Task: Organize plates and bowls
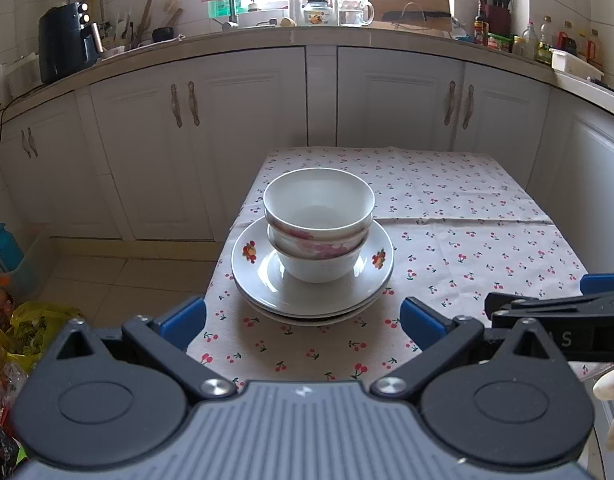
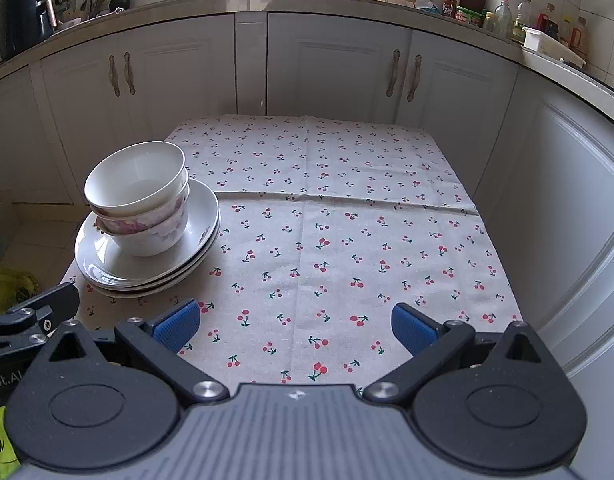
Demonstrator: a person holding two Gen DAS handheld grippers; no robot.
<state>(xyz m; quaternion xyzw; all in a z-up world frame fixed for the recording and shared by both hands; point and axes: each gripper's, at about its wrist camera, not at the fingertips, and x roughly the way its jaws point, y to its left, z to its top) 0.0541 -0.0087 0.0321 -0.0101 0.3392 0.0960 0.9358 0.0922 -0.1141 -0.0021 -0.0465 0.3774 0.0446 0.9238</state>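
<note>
Left tool [image 1: 303,322] spread wide, blue pads apart, nothing between them, low in the frame and aimed straight at the crockery stack. Right tool [image 2: 295,326] also spread, empty, hovering over bare cherry-print cloth at lower centre of its view.

Stack of bowls [image 1: 319,224] sits centre frame in the left view, left of centre in the right view [image 2: 141,196]: plain white bowl on top, nested in bowls with pink flower print, lowest one white-bodied. Exact bowl count hard to tell. Bowls rest in the middle of stacked plates [image 1: 267,280], top plate white with fruit decals on the rim; at least two or three plates, edges layered [image 2: 107,276]. Whole stack sits near the left edge of the bench [image 2: 347,220], which carries the cherry-print cloth with a fold line across it. Rest of the cloth bare.

Right tool's black body pokes into the left view at the right edge [image 1: 559,320], a gloved finger [image 1: 609,386] below it. Left tool's side shows at the lower left of the right view [image 2: 31,312].

Background: white cabinets [image 1: 235,128], kitchen counter with a black air fryer [image 1: 65,40] upper left, bottles [image 1: 543,40] upper right
</note>
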